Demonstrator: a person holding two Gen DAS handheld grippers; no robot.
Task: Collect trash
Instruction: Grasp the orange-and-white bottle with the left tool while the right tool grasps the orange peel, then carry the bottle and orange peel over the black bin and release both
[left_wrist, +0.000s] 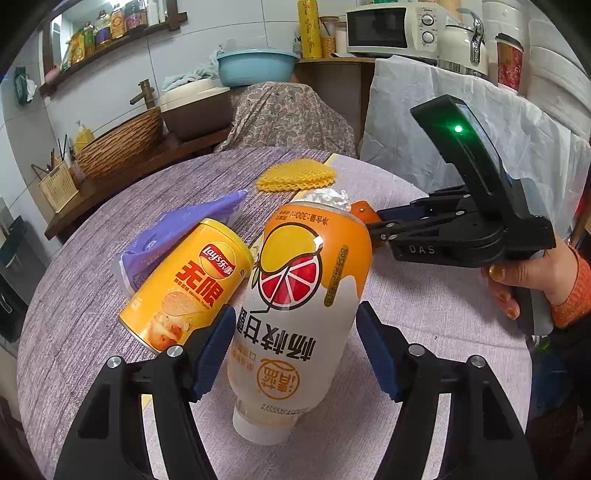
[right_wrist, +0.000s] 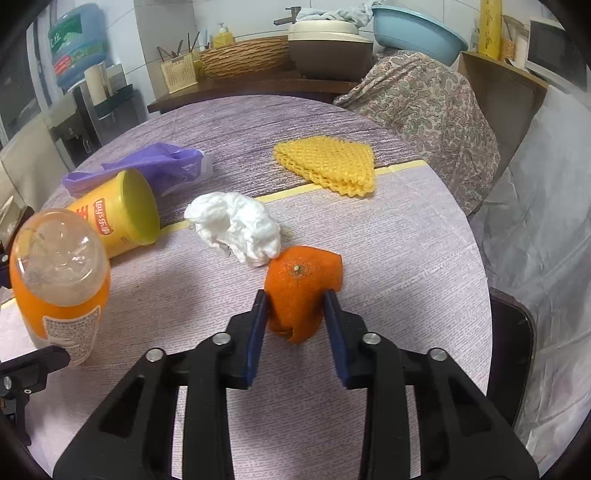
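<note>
In the left wrist view, the left gripper (left_wrist: 295, 343) has its two blue fingers (left_wrist: 214, 350) spread apart on either side of a juice bottle (left_wrist: 295, 306). The bottle lies between them with its white cap toward the camera, and a gap shows on the right side. A yellow Lay's chip can (left_wrist: 188, 284) lies on its side just beside the bottle, on a purple bag (left_wrist: 177, 229). They all rest on a round table (left_wrist: 74, 295) with a purple cloth. The right gripper (left_wrist: 373, 229) reaches in from the right, held by a hand (left_wrist: 532, 273) in an orange sleeve.

In the right wrist view, the right gripper (right_wrist: 295, 306) squeezes an orange peel (right_wrist: 301, 288) between its blue fingers. A crumpled white tissue (right_wrist: 236, 229) touches the peel. A yellow foam net (right_wrist: 328, 166) lies farther back, near a flowery cloth (right_wrist: 424, 103).
</note>
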